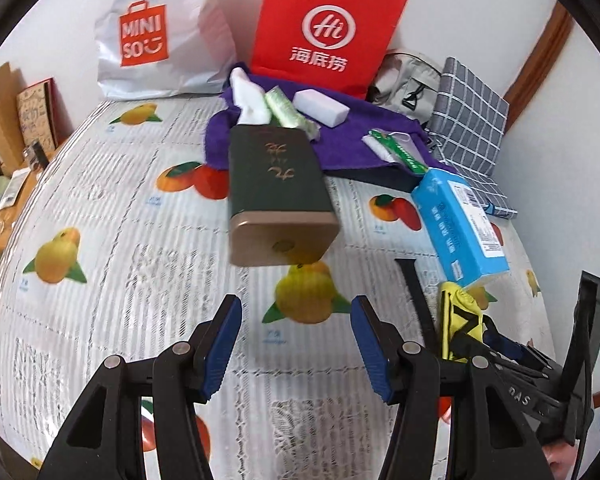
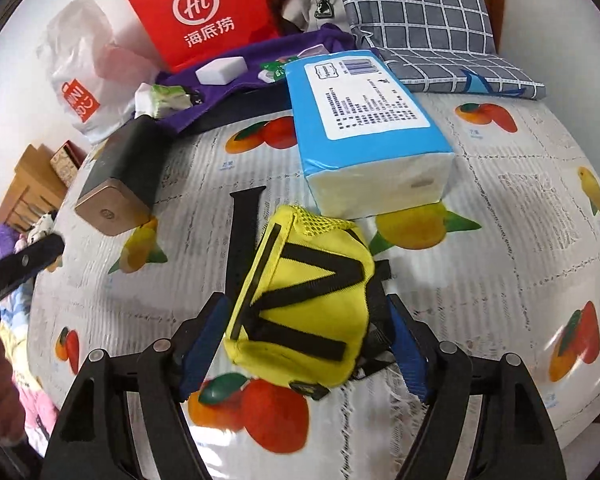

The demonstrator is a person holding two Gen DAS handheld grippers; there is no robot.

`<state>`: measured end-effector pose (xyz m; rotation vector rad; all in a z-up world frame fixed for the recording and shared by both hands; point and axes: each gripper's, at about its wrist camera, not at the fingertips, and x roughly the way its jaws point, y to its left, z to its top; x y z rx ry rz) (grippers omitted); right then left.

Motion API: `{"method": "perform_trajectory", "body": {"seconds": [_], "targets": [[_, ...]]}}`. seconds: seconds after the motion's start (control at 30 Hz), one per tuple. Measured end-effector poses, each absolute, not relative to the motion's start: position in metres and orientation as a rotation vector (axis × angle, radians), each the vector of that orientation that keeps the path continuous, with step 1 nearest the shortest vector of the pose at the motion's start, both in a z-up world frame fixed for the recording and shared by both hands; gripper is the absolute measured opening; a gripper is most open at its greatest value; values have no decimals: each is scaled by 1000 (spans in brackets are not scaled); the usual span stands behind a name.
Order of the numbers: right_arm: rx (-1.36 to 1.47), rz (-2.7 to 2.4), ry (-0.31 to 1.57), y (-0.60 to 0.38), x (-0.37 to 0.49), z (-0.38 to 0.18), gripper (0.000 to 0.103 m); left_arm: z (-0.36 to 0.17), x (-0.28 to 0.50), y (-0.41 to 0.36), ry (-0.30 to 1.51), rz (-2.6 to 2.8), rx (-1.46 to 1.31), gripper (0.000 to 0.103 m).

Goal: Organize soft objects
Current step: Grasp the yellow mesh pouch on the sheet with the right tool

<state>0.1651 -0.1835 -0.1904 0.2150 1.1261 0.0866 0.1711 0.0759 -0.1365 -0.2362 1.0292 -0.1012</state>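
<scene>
The yellow pouch (image 2: pixel 300 316) lies on the desk (image 2: pixel 500 240), hiding its black strap; the right gripper (image 2: pixel 304 344) fingers straddle it, spread. The left gripper (image 1: pixel 296 344) fingers gape, empty. The blue tissue pack (image 2: pixel 364 120) sits just beyond.

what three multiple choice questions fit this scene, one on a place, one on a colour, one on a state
1. Where does the white block lie?
A. on the purple cloth
B. inside the red bag
C. on the checked cushion

2. What colour is the tissue pack?
A. green
B. blue
C. pink

3. How does the left gripper stand?
A. shut on the dark box
B. shut on a towel
C. open, nothing between its fingers

Answers: 1 A, the block rests on purple fabric in front of the red bag. 2 B, its wrapper is light blue. 3 C, only the fruit-print cover shows in the gap.
</scene>
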Motion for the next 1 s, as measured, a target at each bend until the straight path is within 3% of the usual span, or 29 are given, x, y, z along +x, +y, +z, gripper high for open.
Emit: {"method": "perform_trajectory", "body": {"seconds": [0.43, 0.63, 1.0], "targets": [[103, 51, 1101, -165, 172, -207, 86, -157, 167, 78, 1064, -98, -255, 54], [120, 114, 1063, -181, 163, -204, 72, -161, 166, 64, 1083, -104, -239, 54], [100, 171, 1005, -209, 139, -204, 62, -174, 163, 21, 1128, -152, -190, 54]]}}
